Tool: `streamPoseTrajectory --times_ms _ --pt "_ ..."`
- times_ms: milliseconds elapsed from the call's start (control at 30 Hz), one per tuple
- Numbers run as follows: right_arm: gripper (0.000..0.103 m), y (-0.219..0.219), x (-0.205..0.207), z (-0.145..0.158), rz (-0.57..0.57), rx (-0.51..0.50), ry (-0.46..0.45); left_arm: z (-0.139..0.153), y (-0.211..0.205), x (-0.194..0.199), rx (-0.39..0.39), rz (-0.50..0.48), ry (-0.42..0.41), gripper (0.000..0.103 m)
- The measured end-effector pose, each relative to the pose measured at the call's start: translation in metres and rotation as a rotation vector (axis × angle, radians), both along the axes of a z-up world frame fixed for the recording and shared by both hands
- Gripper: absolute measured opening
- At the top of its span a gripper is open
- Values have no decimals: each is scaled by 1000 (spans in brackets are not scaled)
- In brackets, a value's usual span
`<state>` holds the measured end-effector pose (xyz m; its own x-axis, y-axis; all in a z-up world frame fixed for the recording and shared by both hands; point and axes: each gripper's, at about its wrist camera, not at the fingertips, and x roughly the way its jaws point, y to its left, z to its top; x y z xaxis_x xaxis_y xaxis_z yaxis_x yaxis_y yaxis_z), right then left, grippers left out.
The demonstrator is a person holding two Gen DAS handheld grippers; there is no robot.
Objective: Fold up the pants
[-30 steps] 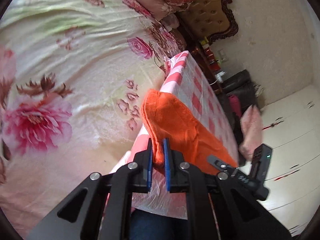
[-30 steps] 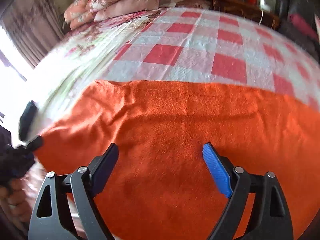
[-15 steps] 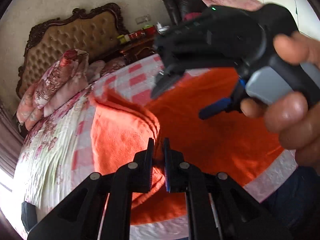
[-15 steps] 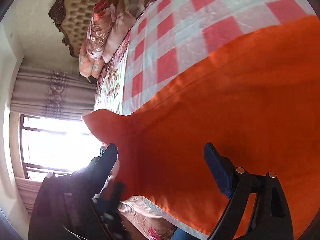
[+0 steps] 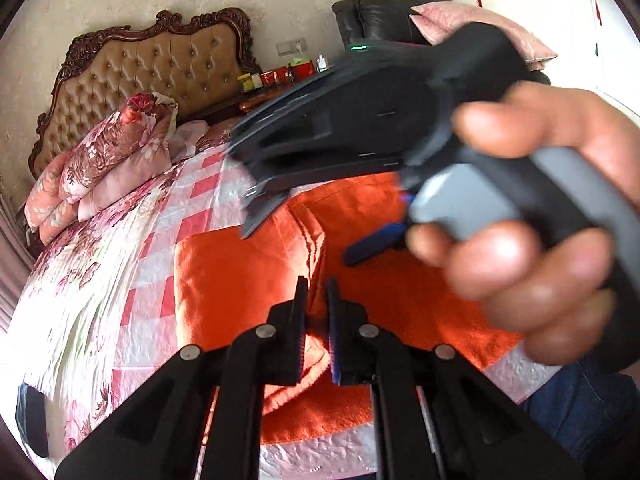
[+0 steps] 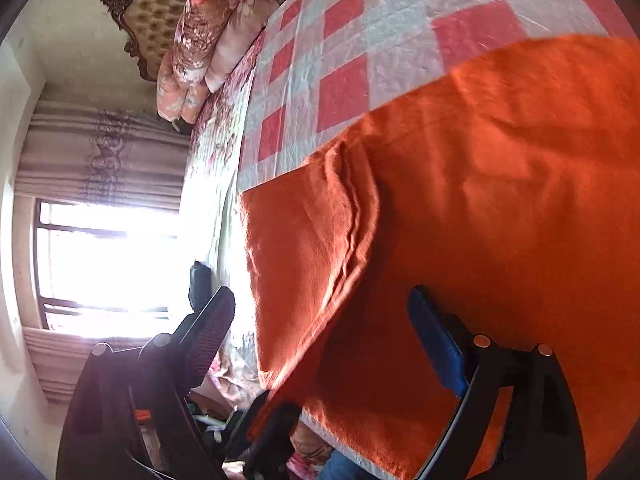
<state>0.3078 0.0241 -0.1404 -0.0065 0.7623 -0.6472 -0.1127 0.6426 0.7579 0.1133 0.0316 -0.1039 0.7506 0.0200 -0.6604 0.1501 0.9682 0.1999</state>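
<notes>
Since a second ago the left gripper (image 5: 316, 320) has swung round from the floral side of the bed to face the headboard, carrying a pinched fold of the orange pants (image 5: 240, 280) with it, so one layer now lies doubled over the rest. Its jaws stand nearly closed, clamped on that raised ridge of cloth, which runs away from them toward 12 o'clock in the left wrist view. Just beyond, at 2 to 3 o'clock, the person's right hand (image 5: 540, 220) fills the view, blurred, wrapped around the right gripper (image 5: 304, 236), which has come in over the pants; its black and blue fingers sit spread wide above the cloth with nothing between them.

From the right wrist view, the right gripper (image 6: 320, 320) shows the same: jaws wide apart, not pressing on anything, with the pants (image 6: 480, 200) spread beneath them and the folded flap's stacked edges running up toward 12 o'clock. The pants lie on the near end of the bed, on the pink-and-white checked quilt (image 5: 192, 204). Farther off, at 10 o'clock in the left view, folded floral bedding (image 5: 108, 160) is piled against the tufted headboard (image 5: 152, 68). A bright window (image 6: 108, 260) sits at 9 o'clock in the right view.
</notes>
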Motion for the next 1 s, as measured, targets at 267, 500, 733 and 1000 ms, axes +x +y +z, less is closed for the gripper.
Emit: streamPoseTrajectory --times_ms 267,500,733,1000 --pt "6 37 -3 24 60 -245 -271 5 -11 -19 -73 -22 7 9" --pt "6 -26 -11 26 -1 -298 -314 -4 -57 -18 -118 -141 3 9" --pt "6 -61 -4 -4 -17 -259 -262 -40 -75 -19 -104 -165 42 29" --pt "10 -49 -2 1 -4 -288 -277 -50 -87 -28 -32 -166 11 44"
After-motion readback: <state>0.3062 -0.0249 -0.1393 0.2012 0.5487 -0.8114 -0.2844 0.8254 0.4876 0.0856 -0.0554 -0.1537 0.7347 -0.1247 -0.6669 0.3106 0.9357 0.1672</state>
